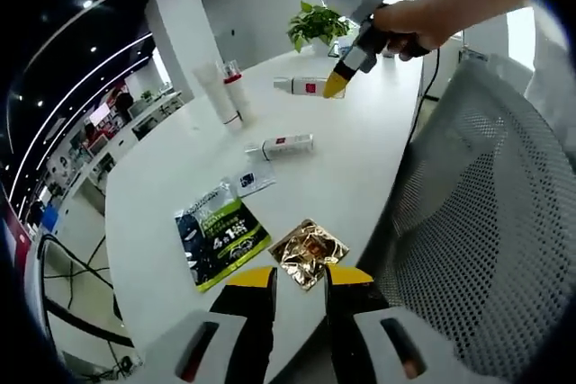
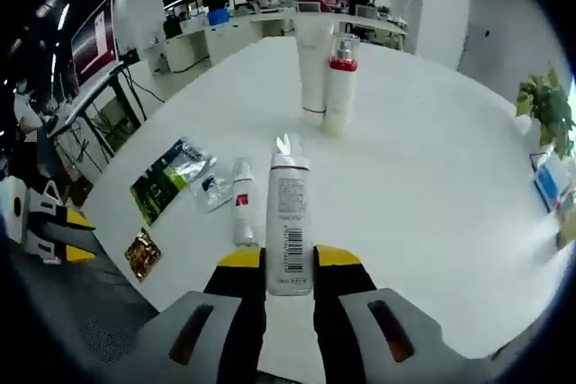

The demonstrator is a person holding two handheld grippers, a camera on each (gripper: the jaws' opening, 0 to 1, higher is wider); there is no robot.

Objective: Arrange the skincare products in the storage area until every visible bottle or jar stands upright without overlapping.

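The right gripper (image 2: 288, 263) pinches a lying white tube (image 2: 289, 222) between its fingers on the white counter (image 2: 432, 177), beside a smaller tube (image 2: 242, 200) also lying flat. Beyond, two bottles (image 2: 326, 78) stand upright; the left gripper (image 1: 299, 281), fingers spread, hovers near a green sachet (image 1: 219, 233) and gold packet (image 1: 309, 252).

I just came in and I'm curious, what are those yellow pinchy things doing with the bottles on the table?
A person is tidying skincare on a white table. The right gripper has its jaws around a white tube that lies flat. Another small tube also lies flat. Two tall bottles already stand upright together. The left gripper waits at the table edge near a green packet and a gold packet.
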